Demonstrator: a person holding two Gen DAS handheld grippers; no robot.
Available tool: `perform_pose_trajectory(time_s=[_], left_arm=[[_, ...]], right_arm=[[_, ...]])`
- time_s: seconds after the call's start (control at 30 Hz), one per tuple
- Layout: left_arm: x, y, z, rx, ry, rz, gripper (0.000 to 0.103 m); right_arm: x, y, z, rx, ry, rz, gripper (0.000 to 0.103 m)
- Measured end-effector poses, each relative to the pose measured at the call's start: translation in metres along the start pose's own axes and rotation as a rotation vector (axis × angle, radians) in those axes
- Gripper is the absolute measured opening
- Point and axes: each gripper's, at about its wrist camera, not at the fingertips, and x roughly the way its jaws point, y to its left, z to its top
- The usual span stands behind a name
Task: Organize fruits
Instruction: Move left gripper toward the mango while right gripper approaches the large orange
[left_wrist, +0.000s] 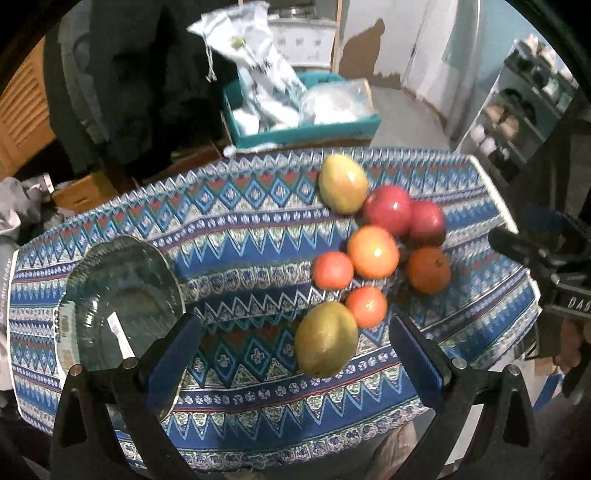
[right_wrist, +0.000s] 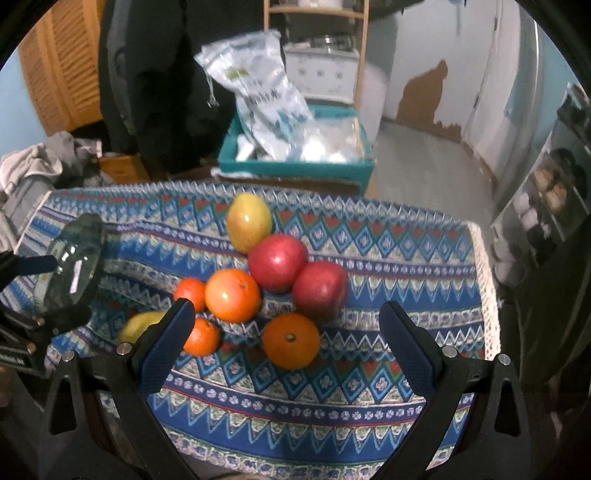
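A: Where is the fruit?
B: Eight loose pieces cluster toward the right edge of the patterned blue cloth-covered desk; the clear glass plate sits empty near the left edge.
A: And the tools?
B: The left hand-held gripper and the right hand-held gripper are both spread wide, holding nothing. No fruit seems sorted yet; next, probably close on the near yellow-green mango.

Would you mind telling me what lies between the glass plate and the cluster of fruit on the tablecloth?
Nothing: in the left wrist view only bare patterned tablecloth separates the glass plate from the fruit.
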Motion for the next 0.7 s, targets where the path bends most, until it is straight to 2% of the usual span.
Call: perform_pose_trajectory(time_s=[0.33,0.7], left_arm=[[0.052,-0.015,-0.011,0.049,0.122,0.009,0.102],[0.098,-0.021,-0.017,0.06,0.213,-0.003,0.102]], right_arm=[[0.062,-0.014,-0.015,0.021,0.161,-0.003,0.098],[0.109,-0.018,-0.034,0.042,0.273,0.03,0.095]])
